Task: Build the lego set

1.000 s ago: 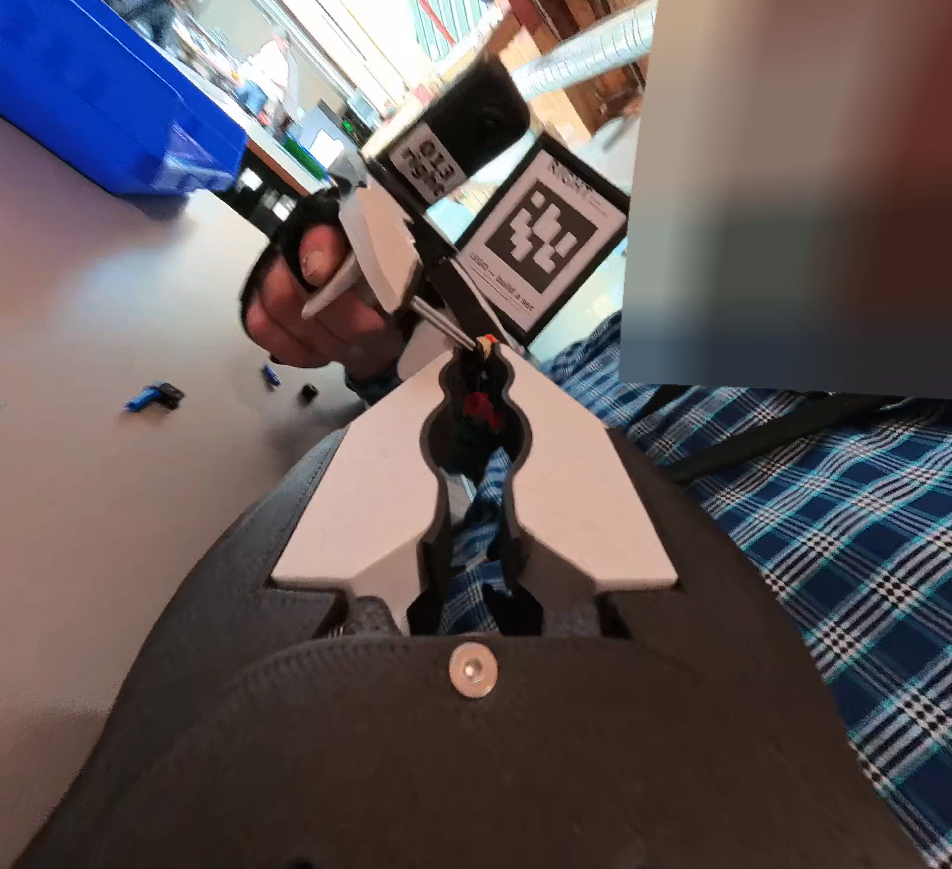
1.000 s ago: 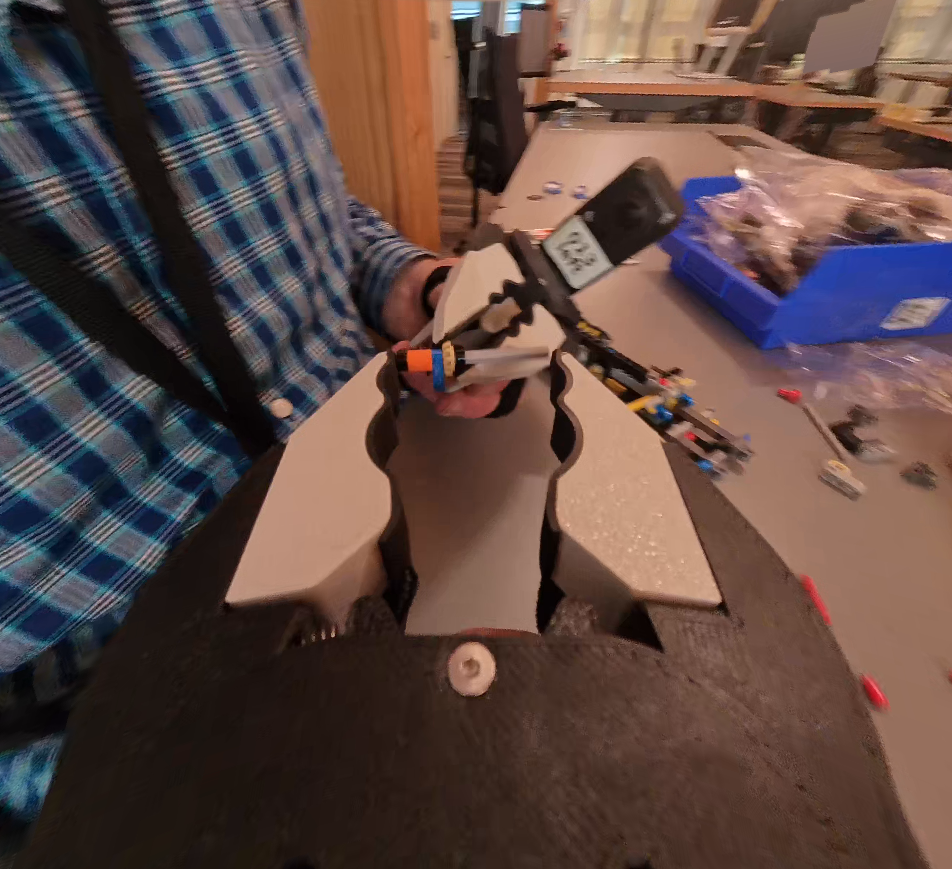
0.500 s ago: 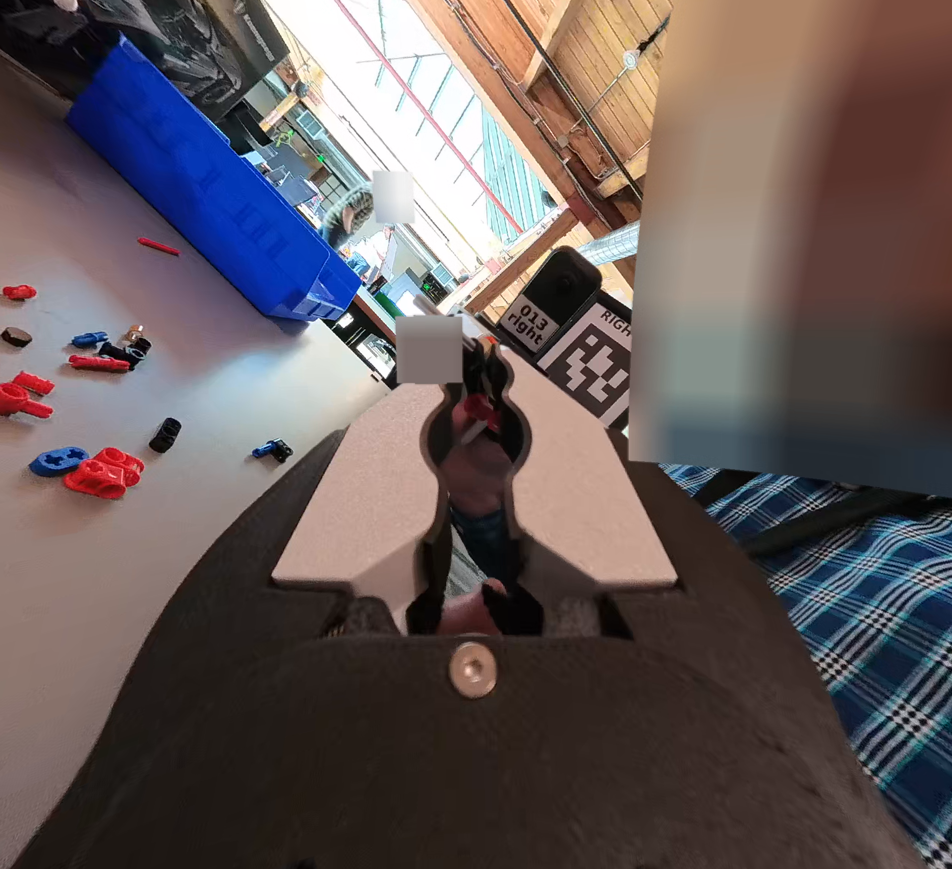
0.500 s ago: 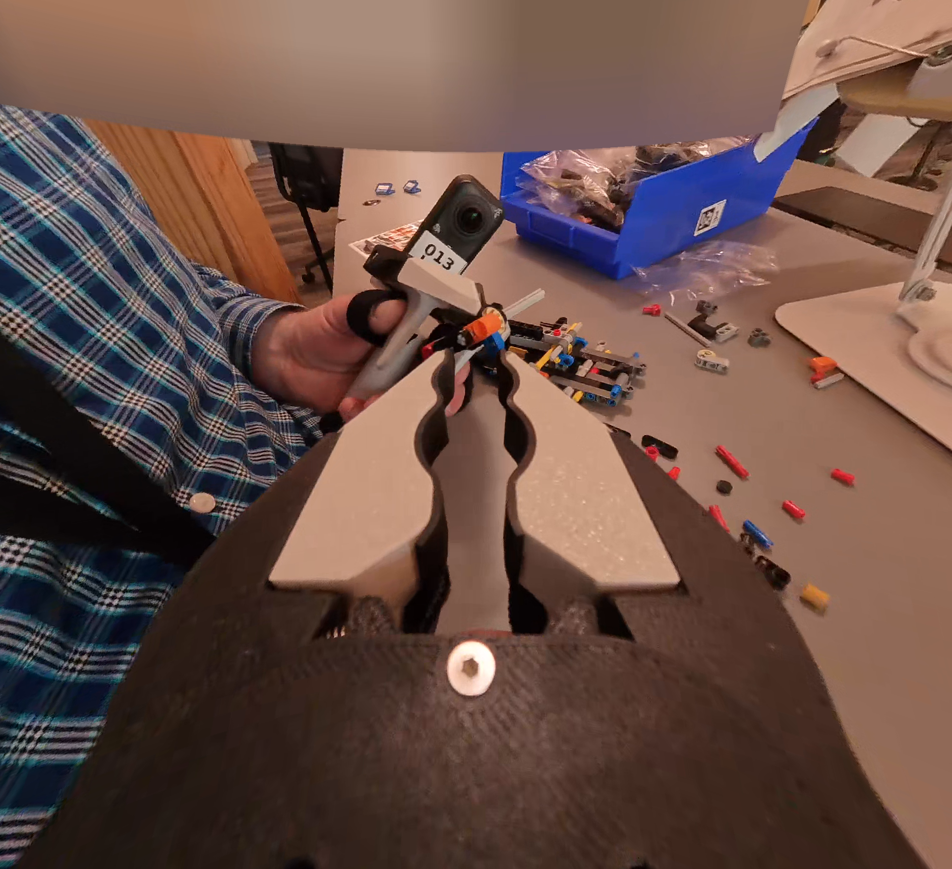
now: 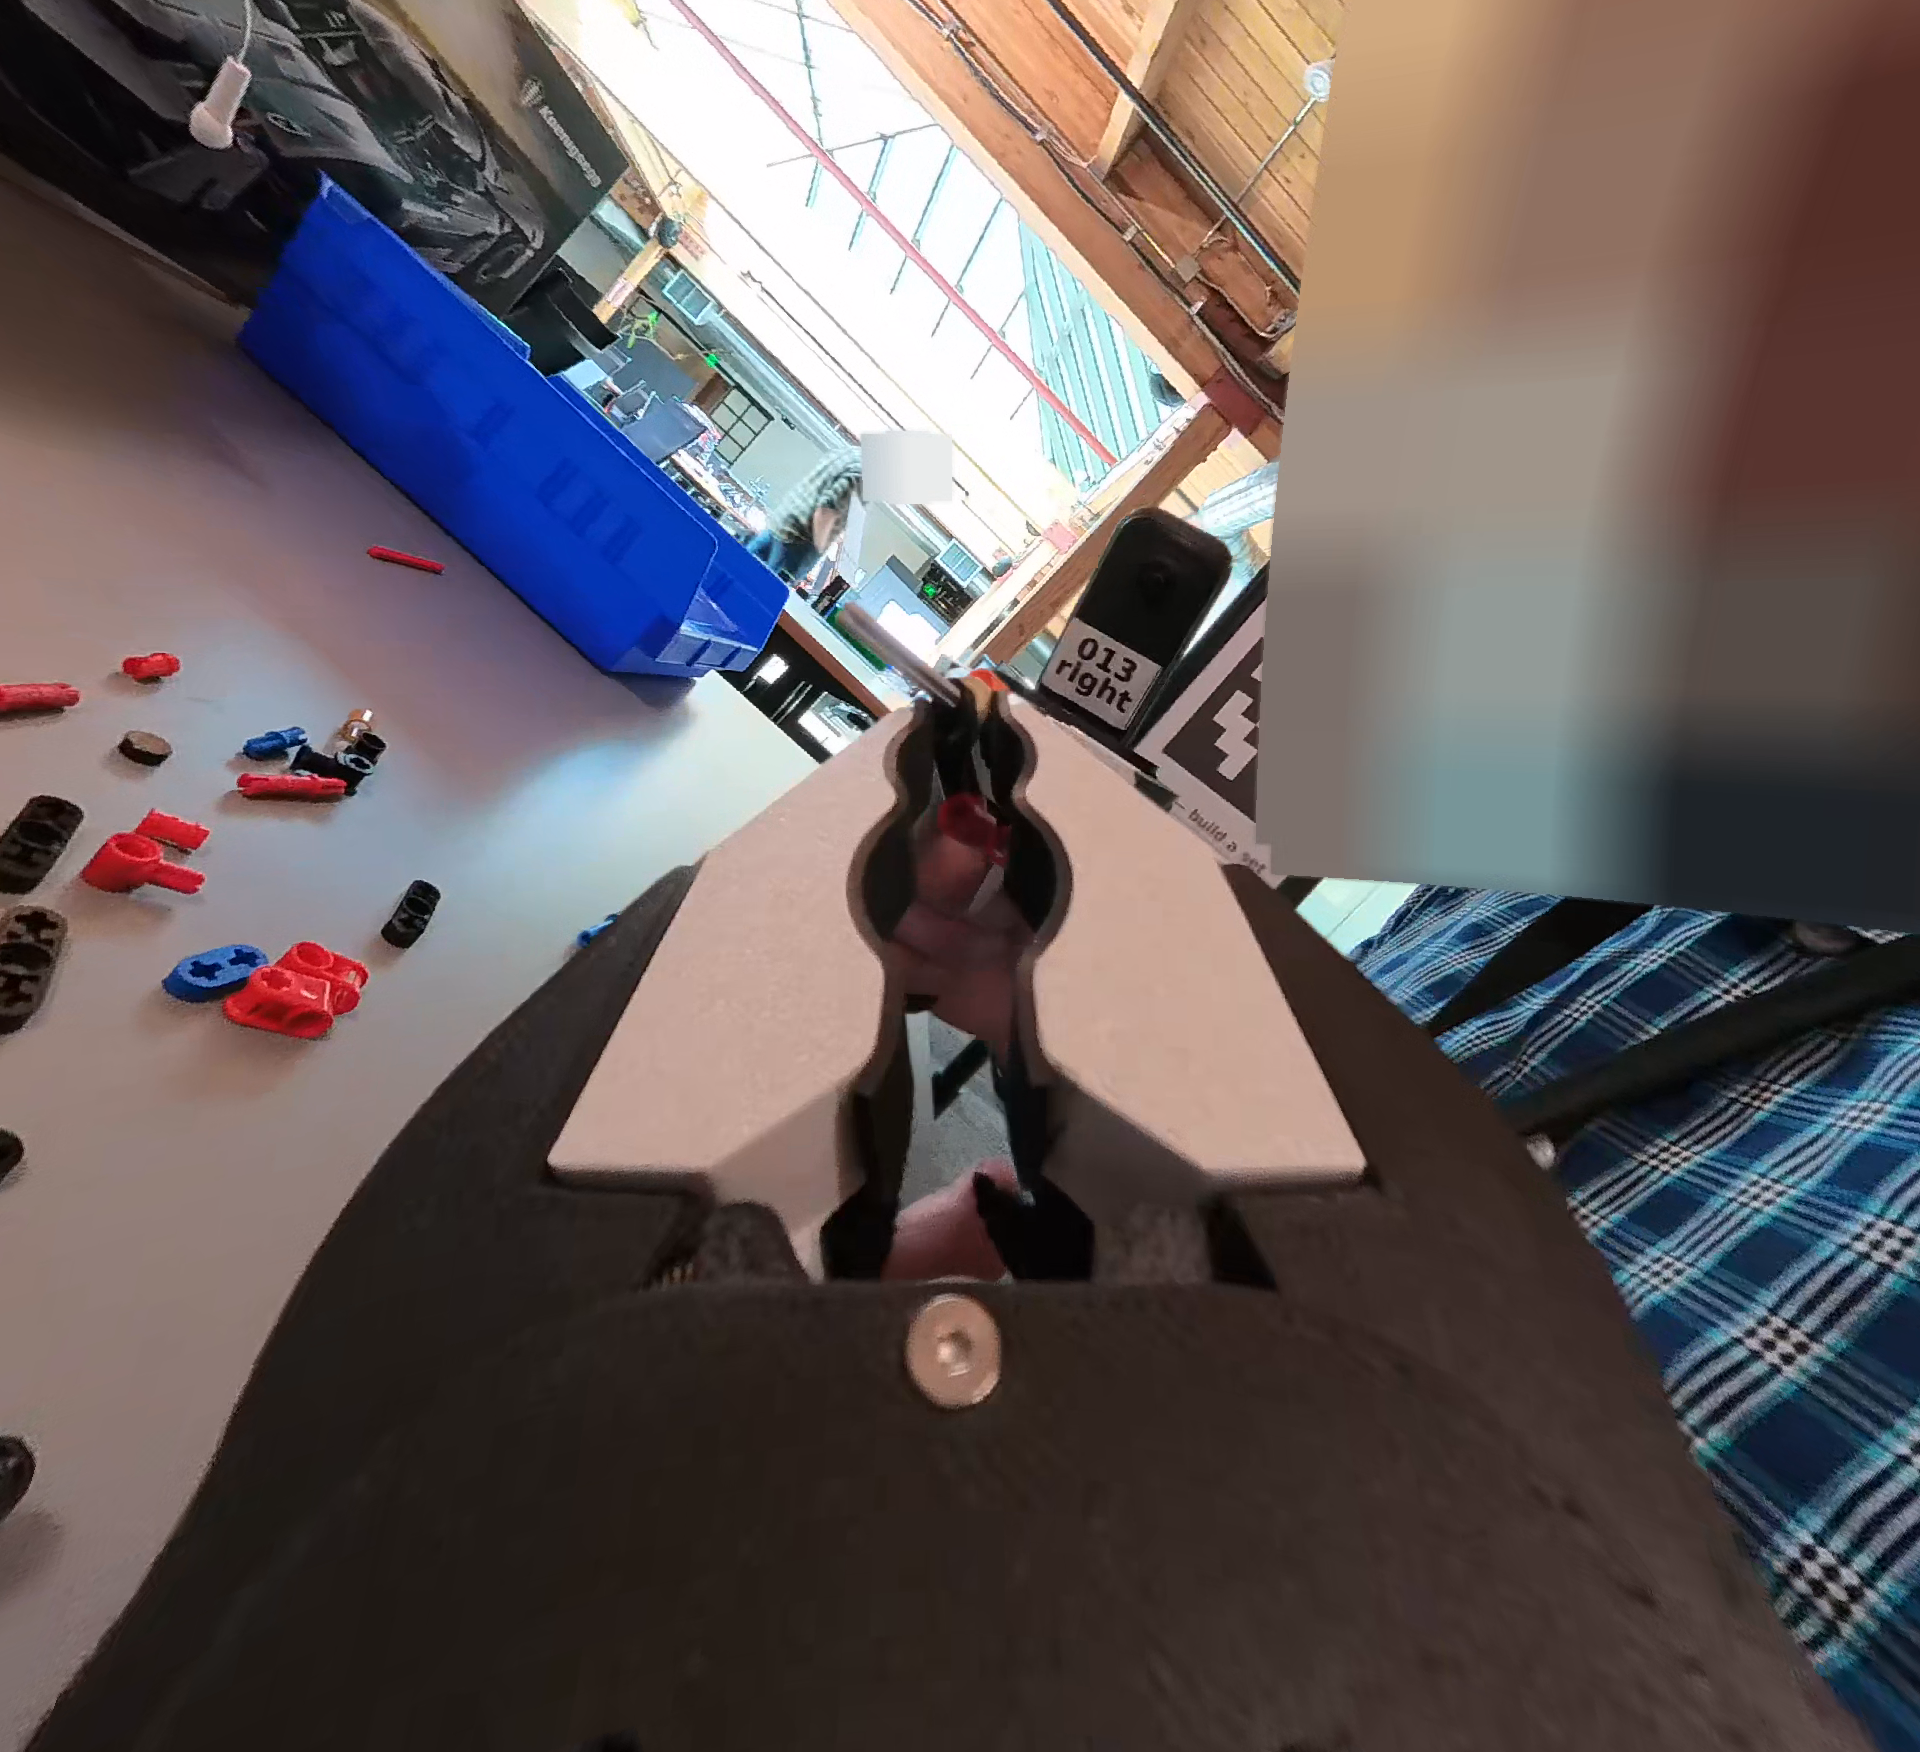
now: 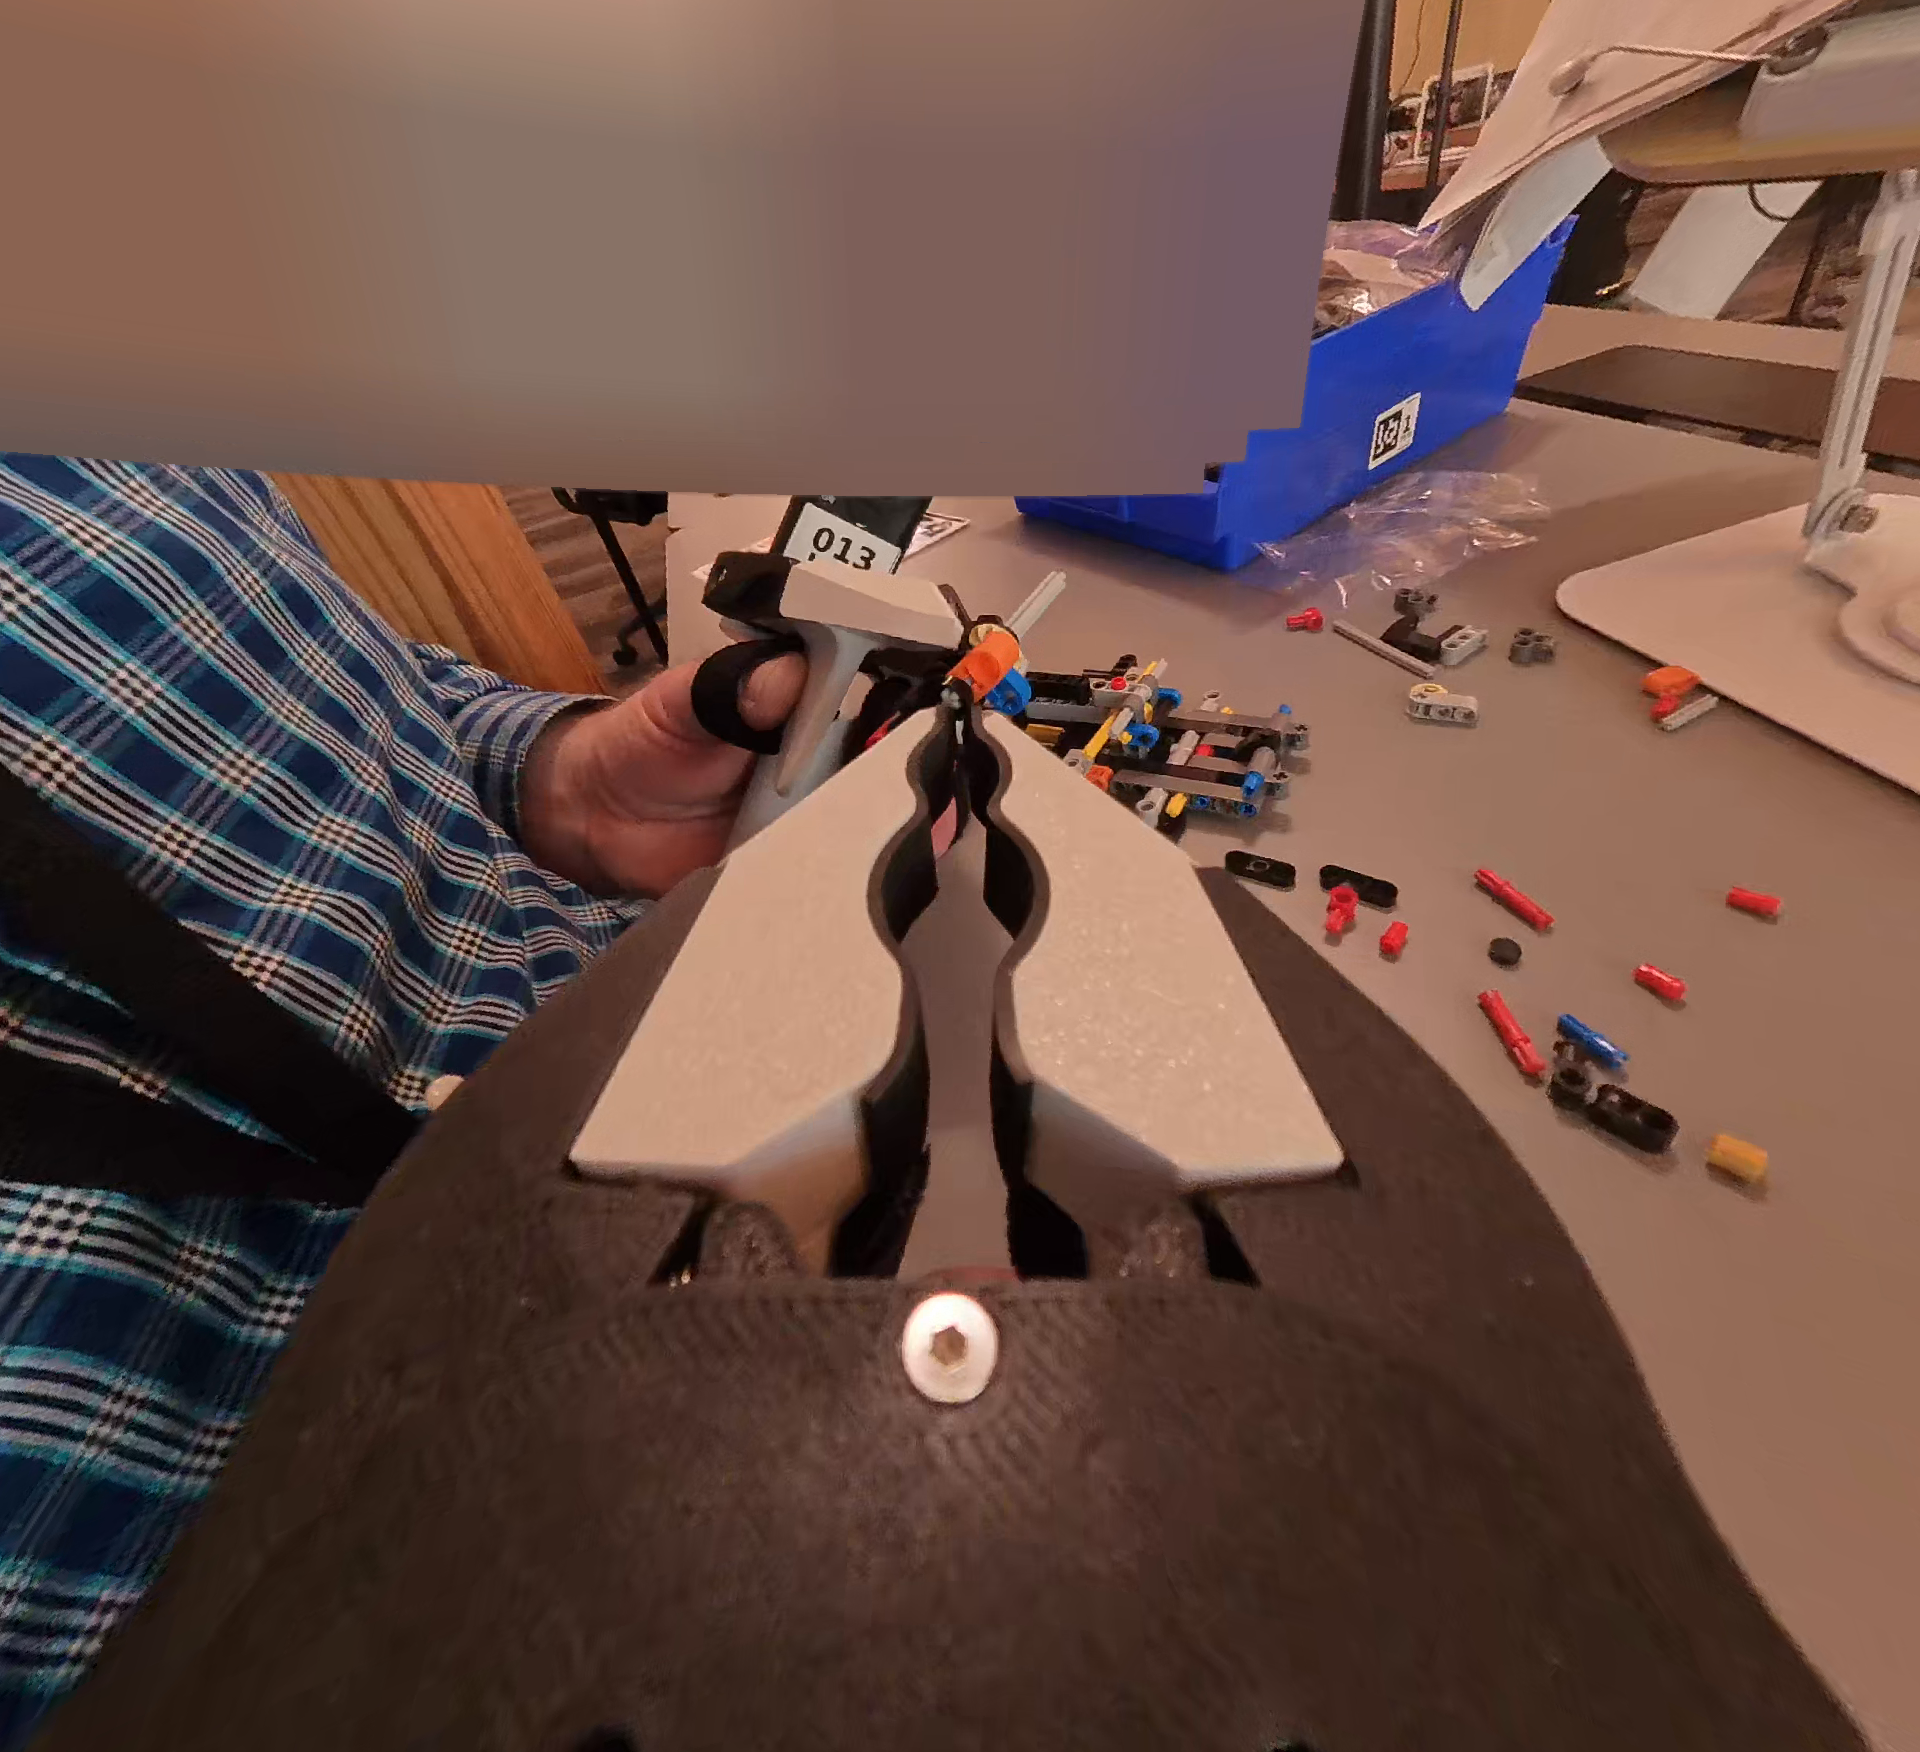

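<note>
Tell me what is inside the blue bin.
Crumpled clear plastic bags holding dark pieces show above the rim of the blue bin. Its wall and a blurred patch hide the rest.

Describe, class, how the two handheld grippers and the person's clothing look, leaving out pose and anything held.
Each gripper has two pale grey fingers with wavy black inner edges on a black textured body with a silver hex screw. The left gripper has a grey handle, a black finger loop and a labelled black camera. The person wears a blue plaid shirt with a dark strap.
</note>
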